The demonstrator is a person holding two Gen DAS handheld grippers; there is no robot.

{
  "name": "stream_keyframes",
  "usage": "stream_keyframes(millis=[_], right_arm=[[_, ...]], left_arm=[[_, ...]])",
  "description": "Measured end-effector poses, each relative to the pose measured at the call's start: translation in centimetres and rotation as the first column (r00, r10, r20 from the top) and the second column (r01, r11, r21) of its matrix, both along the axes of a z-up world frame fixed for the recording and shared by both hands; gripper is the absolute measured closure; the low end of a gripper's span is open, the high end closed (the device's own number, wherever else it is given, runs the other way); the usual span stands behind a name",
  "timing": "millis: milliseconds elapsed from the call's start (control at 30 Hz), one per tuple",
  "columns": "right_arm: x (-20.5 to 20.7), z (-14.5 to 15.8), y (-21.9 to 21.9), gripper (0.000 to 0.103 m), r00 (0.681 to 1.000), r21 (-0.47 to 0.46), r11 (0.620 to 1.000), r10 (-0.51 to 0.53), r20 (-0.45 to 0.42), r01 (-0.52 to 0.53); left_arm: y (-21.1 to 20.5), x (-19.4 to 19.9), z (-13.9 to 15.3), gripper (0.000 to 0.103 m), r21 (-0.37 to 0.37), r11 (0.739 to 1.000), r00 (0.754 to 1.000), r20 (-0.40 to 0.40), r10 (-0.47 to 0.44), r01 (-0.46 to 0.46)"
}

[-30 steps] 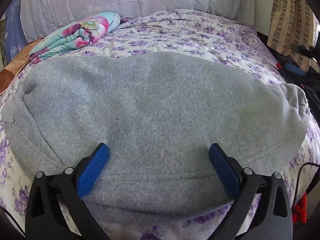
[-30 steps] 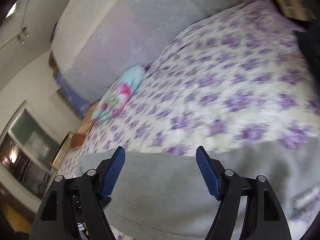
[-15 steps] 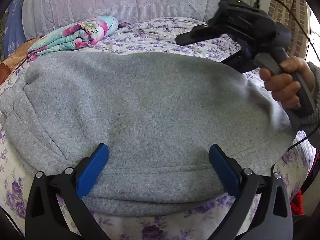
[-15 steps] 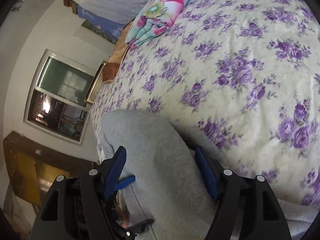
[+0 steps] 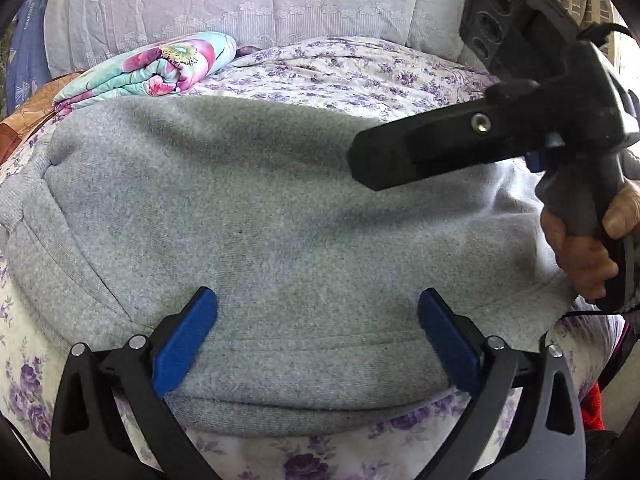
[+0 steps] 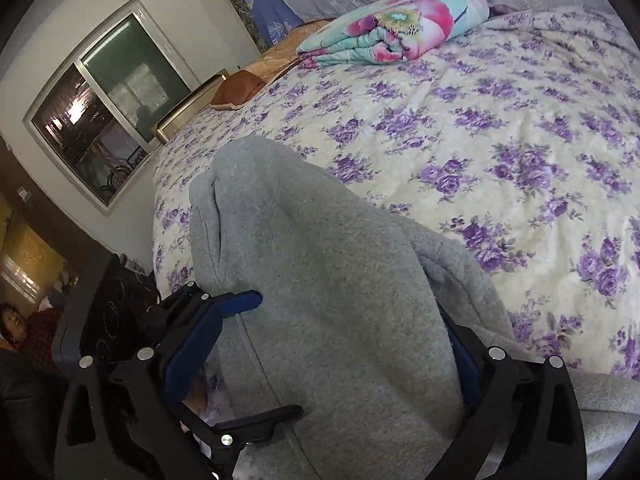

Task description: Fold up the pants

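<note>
Grey fleece pants [image 5: 280,208] lie spread across a bed with a purple-flowered sheet [image 5: 360,72]. My left gripper [image 5: 318,320] is open over their near hem, blue pads wide apart and the cloth below them. From the right, a hand [image 5: 580,256] holds my right gripper [image 5: 372,160] above the bunched right end of the pants. In the right wrist view a raised fold of the pants [image 6: 320,280] runs between the jaws of my right gripper [image 6: 326,360], which are opening; cloth covers part of the right pad. My left gripper [image 6: 264,360] shows at the pants' edge there.
A folded floral blanket [image 5: 160,68] lies at the head of the bed, in front of lace-covered pillows [image 5: 240,0]. A window [image 6: 104,108] is in the left wall. A person [image 6: 16,332] sits low at the left edge. Flowered sheet [image 6: 500,140] stretches beyond the pants.
My right gripper came in from the right and moved left over the pants, drawing their right end inward. Its jaws have spread wider around the grey fold. The left gripper has stayed put.
</note>
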State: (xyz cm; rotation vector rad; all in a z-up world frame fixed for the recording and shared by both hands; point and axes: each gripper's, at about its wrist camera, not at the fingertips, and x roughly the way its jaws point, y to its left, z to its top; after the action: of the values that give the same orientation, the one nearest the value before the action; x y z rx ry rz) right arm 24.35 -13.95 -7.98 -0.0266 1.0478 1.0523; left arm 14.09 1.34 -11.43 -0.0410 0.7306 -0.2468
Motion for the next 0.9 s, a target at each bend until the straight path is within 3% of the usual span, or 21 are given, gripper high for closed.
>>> stream_keyframes(millis=[133, 233, 333, 433, 500, 567, 633, 733, 833, 900], right_arm=[[3.4, -0.9, -0.2, 0.003, 0.991, 0.032, 0.999, -0.003, -0.130, 0.007], [5.3, -2.4, -1.1, 0.004, 0.938, 0.101, 0.995, 0.057, -0.343, -0.024], [4.9, -1.8, -1.2, 0.003, 0.898, 0.142, 0.979, 0.192, -0.395, -0.146], [5.6, -2.3, -0.2, 0.003, 0.861, 0.198, 0.968, 0.231, -0.453, -0.156], [6.4, -3.3, 0.7, 0.003, 0.833, 0.262, 0.959, 0.233, -0.503, -0.111], [7.7, -3.0, 0.2, 0.003, 0.833, 0.370, 0.929, 0.195, -0.518, 0.012], [9.4, -2.1, -2.3, 0.004, 0.860, 0.494, 0.849, 0.103, -0.499, 0.185], [11.8, -2.3, -5.7, 0.011, 0.839, 0.544, 0.756, -0.012, -0.545, 0.364], [12.7, -2.1, -7.5, 0.012, 0.847, 0.535, 0.746, -0.074, -0.526, 0.397], [12.7, -1.7, -8.2, 0.012, 0.855, 0.507, 0.766, -0.105, -0.507, 0.395]], left_arm=[[0.0, -0.1, 0.0, 0.005, 0.004, 1.000, 1.000, 0.000, 0.001, -0.001], [0.0, -0.1, 0.0, 0.005, 0.004, 1.000, 1.000, 0.000, 0.000, 0.000], [0.0, -0.1, 0.0, 0.005, 0.001, 1.000, 1.000, 0.001, 0.000, 0.000], [0.0, -0.1, 0.0, 0.005, -0.002, 1.000, 1.000, 0.002, 0.003, -0.003], [-0.1, -0.1, 0.0, 0.005, 0.001, 1.000, 1.000, 0.001, 0.005, -0.005], [-0.1, -0.1, 0.0, 0.005, 0.003, 1.000, 1.000, 0.001, 0.006, -0.006], [0.0, 0.0, 0.0, 0.005, 0.005, 1.000, 1.000, 0.001, 0.005, -0.005], [0.0, 0.2, 0.0, 0.005, 0.007, 1.000, 1.000, 0.002, 0.004, -0.004], [0.0, 0.0, 0.0, 0.005, 0.004, 1.000, 1.000, 0.002, 0.005, -0.005], [0.1, 0.0, -0.1, 0.005, 0.004, 1.000, 1.000, 0.002, 0.004, -0.004]])
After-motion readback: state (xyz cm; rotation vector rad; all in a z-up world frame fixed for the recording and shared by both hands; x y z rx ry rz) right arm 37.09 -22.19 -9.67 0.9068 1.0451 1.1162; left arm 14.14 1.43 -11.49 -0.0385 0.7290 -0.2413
